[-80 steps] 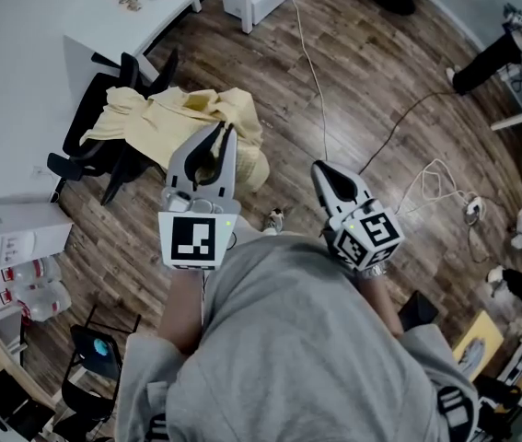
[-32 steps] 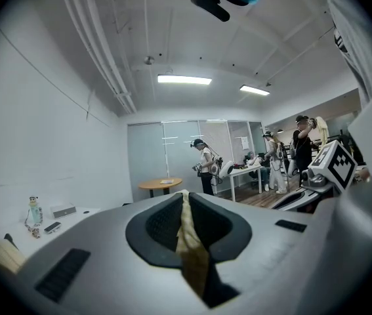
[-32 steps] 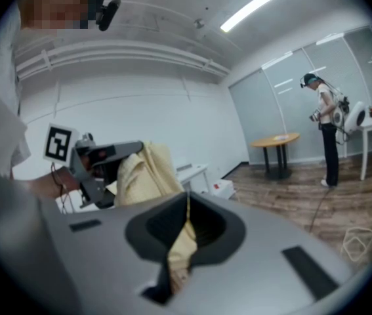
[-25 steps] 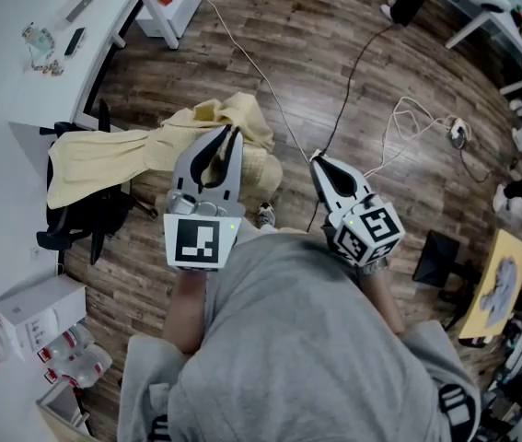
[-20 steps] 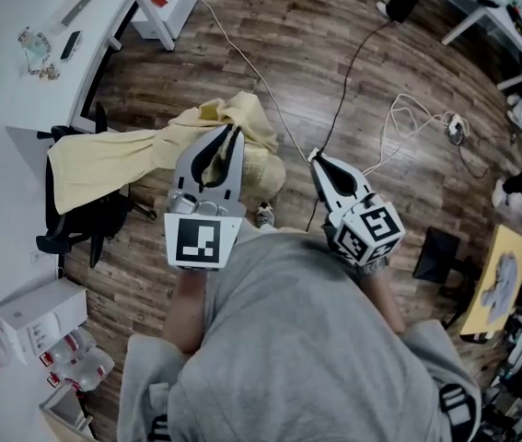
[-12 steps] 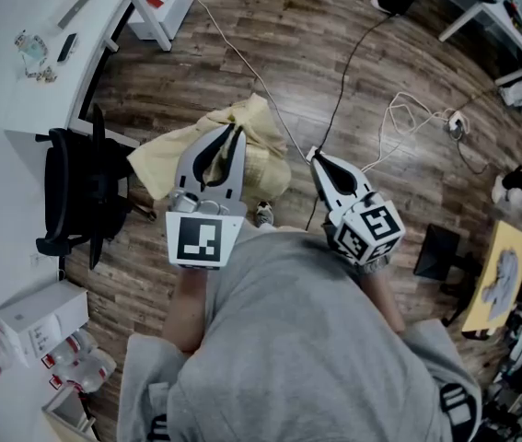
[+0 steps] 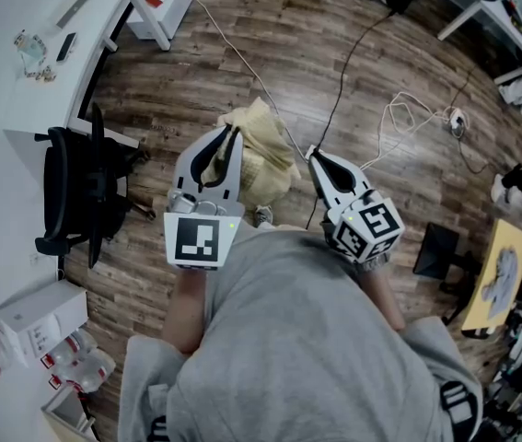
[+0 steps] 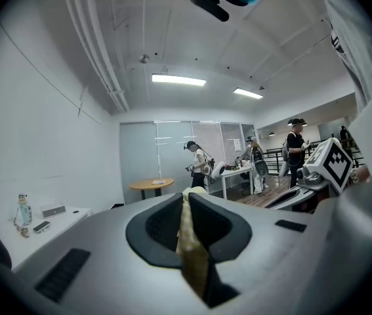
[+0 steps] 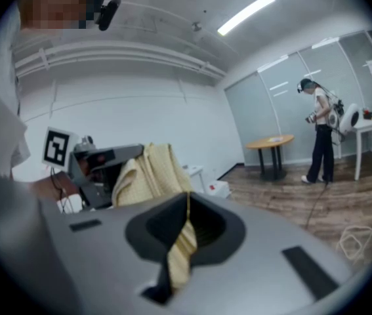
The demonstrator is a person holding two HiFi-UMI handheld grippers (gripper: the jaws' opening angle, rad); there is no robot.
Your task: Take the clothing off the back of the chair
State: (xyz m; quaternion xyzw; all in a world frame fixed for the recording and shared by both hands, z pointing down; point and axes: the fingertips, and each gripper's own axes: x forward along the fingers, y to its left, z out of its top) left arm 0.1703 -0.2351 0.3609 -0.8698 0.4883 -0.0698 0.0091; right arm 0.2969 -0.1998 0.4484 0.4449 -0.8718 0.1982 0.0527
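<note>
**Yellow garment gripped at two points, clear of the chair**

I have the pale yellow, soft woven garment [image 7: 262, 150] bunched in loose folds between my two tools, above the dark wood-plank floor [image 7: 353, 72]. The left gripper [image 7: 227, 133], smooth grey plastic with curved, black-lined jaws, has those jaws clamped on a thin pleat of the cloth. In the left gripper view the fabric runs as a narrow, crumpled strip through the rounded black hollow. The right gripper [image 7: 314, 155] has its jaws pinched together on another edge of the same garment. From the right gripper view I can make out a faint checked weave in the strip, and a fuller draped bundle hanging beside the left tool. The black office chair [image 7: 72, 187], with its curved back and armrests, stands well apart at the left, next to the smooth white surface [image 7: 21, 90]. The garment hangs apart from it. Thin black and white cables [image 7: 399, 118] loop across the planks
</note>
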